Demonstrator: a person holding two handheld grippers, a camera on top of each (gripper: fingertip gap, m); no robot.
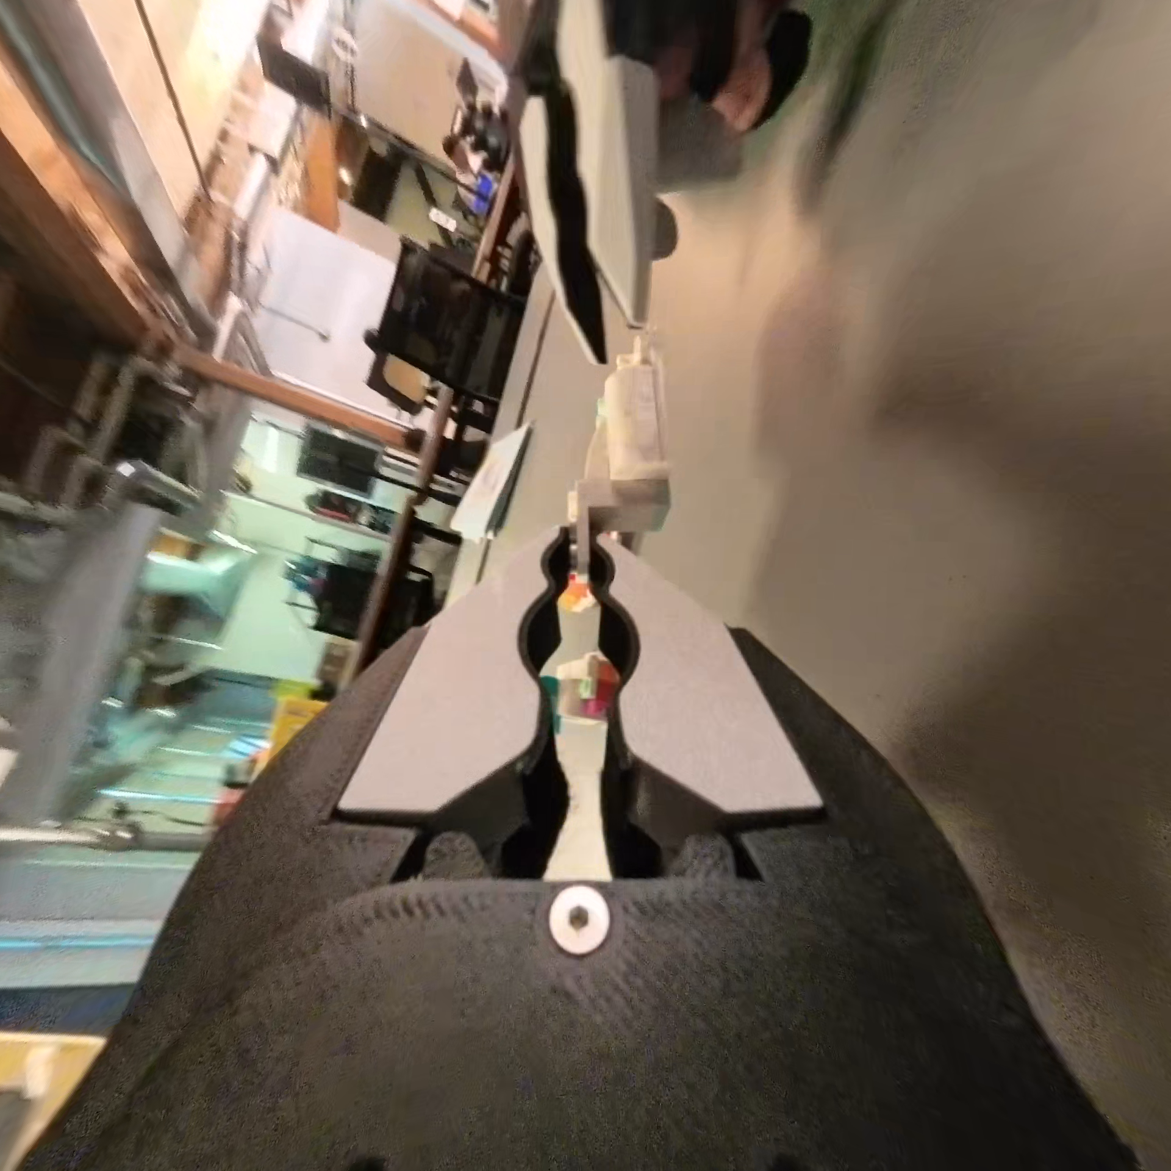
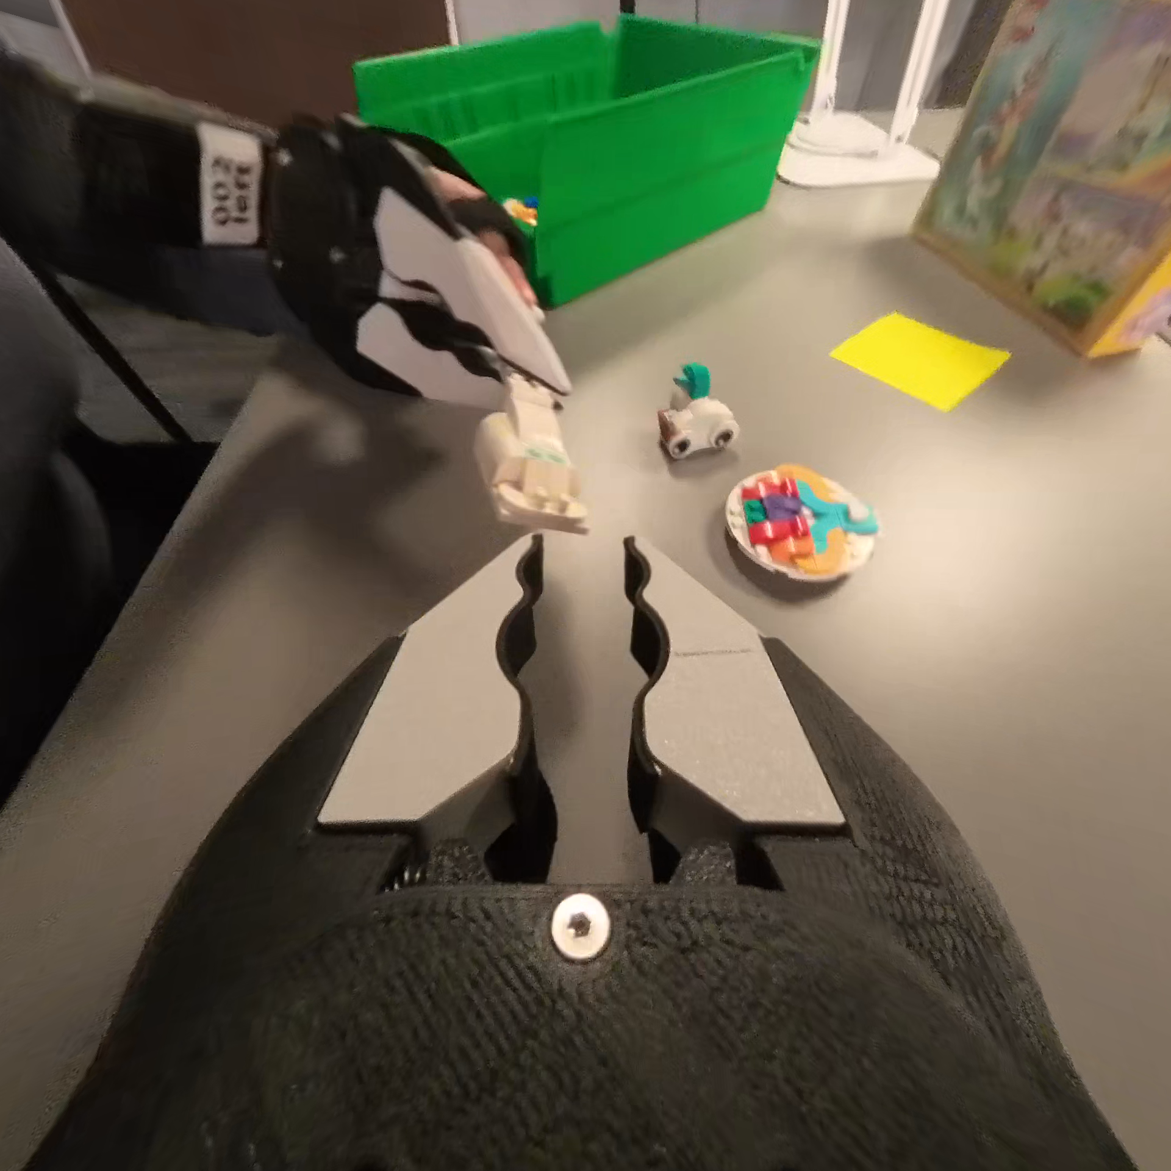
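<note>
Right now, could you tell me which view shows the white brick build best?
The right wrist view: the white brick build shows whole, held in the left tongs. The left wrist view sees it end-on past its tips.

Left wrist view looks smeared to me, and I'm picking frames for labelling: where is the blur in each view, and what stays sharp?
Left wrist view: rolled sideways, background streaked with motion blur; the left gripper and its white brick piece stay fairly sharp. Right wrist view: the right gripper is crisp, the green bin and picture box soft, edges bent by the wide lens.
</note>
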